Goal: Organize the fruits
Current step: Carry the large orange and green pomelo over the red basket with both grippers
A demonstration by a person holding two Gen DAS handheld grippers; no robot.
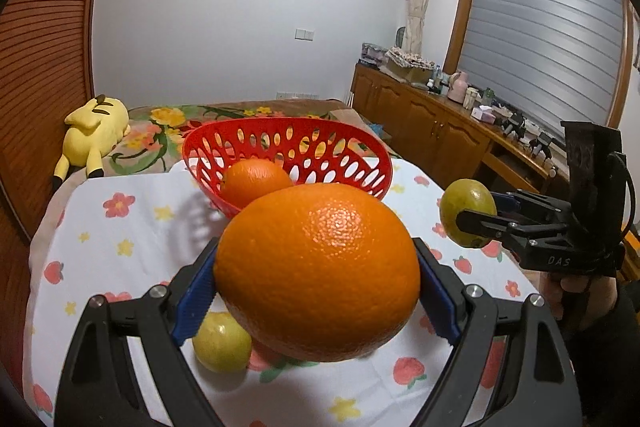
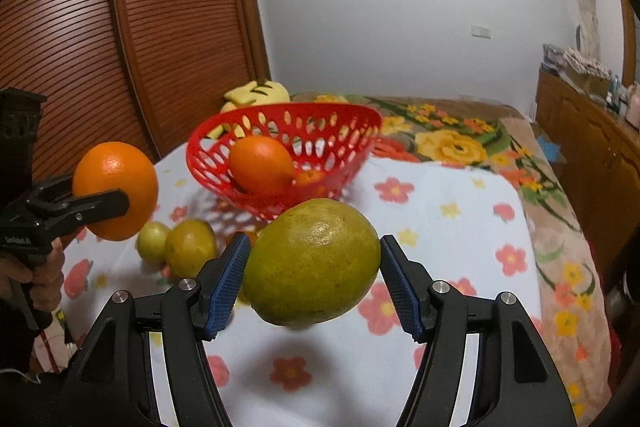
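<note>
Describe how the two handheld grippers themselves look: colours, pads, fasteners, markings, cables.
Both are matte black plastic. The left gripper and right gripper each have two black linkage arms with silver round bolts and blue ribbed pads. From outside, the right gripper's body carries pale "DAS" lettering, a black cable looping beside it and a dark upright block on top. The left one has small white lettering. Bare fingers wrap both handles.

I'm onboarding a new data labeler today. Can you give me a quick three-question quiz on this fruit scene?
1. True or false: the left gripper holds a green fruit.
2. Which is lifted by the right gripper? A) orange B) green fruit C) basket
3. Fill in: the red basket on the floral cloth already contains an ____.

Key: 1. False, it grips the large orange. 2. B, the green fruit. 3. orange.
</note>
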